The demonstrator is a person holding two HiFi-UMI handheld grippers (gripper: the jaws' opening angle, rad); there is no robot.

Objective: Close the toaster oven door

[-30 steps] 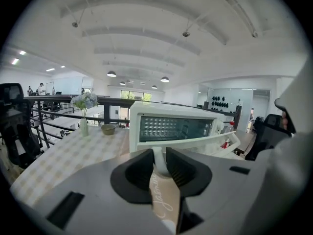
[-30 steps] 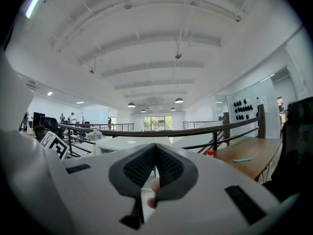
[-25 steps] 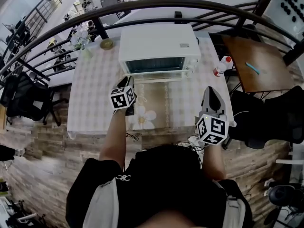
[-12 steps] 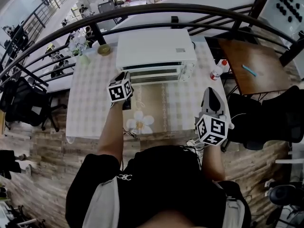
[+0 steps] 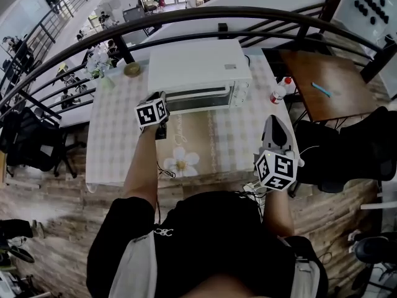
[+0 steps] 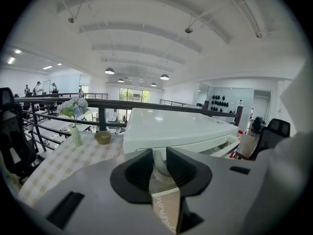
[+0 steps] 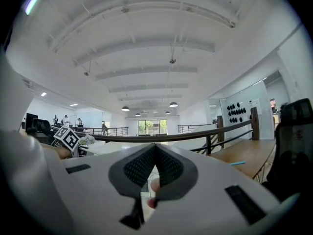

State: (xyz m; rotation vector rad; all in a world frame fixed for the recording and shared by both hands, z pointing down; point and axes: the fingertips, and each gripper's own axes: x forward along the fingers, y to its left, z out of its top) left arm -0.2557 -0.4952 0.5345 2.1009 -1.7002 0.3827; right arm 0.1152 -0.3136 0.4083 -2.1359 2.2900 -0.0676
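The white toaster oven (image 5: 198,67) sits at the far side of the checked worktop (image 5: 118,135), just in front of a dark railing (image 5: 248,8). Its glass door (image 5: 198,96) is swung up against the front, and from the head view it looks closed or very nearly so (whether it is fully seated cannot be told). The left tongs (image 5: 162,101) are at the left end of the oven's front. In the left gripper view their dark jaws stand a little apart, with the door's white handle (image 6: 157,166) filling the gap between them, so they are clamped on it. The right tongs (image 5: 275,118) are held out near the worktop's right edge, well apart from the oven and pointing roughly level. In the right gripper view their jaws meet at the tips, with nothing gripped between them. A small bottle (image 5: 277,92) with a red cap stands just beside the oven's right end. A brownish bowl (image 5: 131,69) and a vase of pale flowers (image 5: 99,64) sit near the worktop's far left corner. A mat printed with a white flower (image 5: 182,163) lies on the worktop in front of the oven. To the right stands a separate wooden table (image 5: 335,73) with a blue pen (image 5: 321,90) lying on it.
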